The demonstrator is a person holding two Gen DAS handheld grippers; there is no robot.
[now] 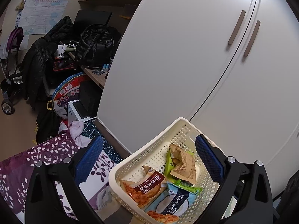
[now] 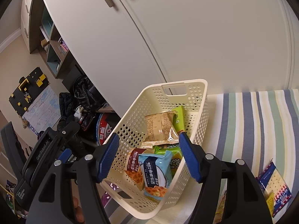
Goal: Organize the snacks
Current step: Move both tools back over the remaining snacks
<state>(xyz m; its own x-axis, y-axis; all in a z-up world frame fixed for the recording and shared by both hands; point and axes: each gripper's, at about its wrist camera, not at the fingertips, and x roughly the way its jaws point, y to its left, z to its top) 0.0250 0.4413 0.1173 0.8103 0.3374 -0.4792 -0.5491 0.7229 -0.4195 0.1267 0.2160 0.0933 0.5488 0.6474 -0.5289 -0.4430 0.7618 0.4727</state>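
A cream perforated basket (image 1: 142, 148) (image 2: 136, 115) rests on a striped sheet (image 2: 252, 123) next to white wardrobe doors. Inside it lie a brown packet (image 1: 184, 165) (image 2: 160, 128), a green packet (image 2: 178, 117), a red-brown wafer packet (image 1: 147, 186) (image 2: 134, 166) and a light blue wafer packet (image 1: 173, 203) (image 2: 157, 173). My left gripper (image 1: 149, 160) is open, its jaws straddling the basket's left wall. Over the basket's near end my right gripper (image 2: 149, 156) hangs open, holding nothing. A blue-and-red cracker packet (image 2: 274, 186) lies loose on the sheet at the right.
White wardrobe doors (image 1: 186, 56) rise right behind the basket. Left of them stand a cluttered desk with a black bag (image 1: 95, 44), jackets and a stroller (image 1: 11, 74). A purple leaf-print cover (image 1: 28, 168) lies below left. The left gripper's black housing (image 2: 44, 149) shows beside the basket.
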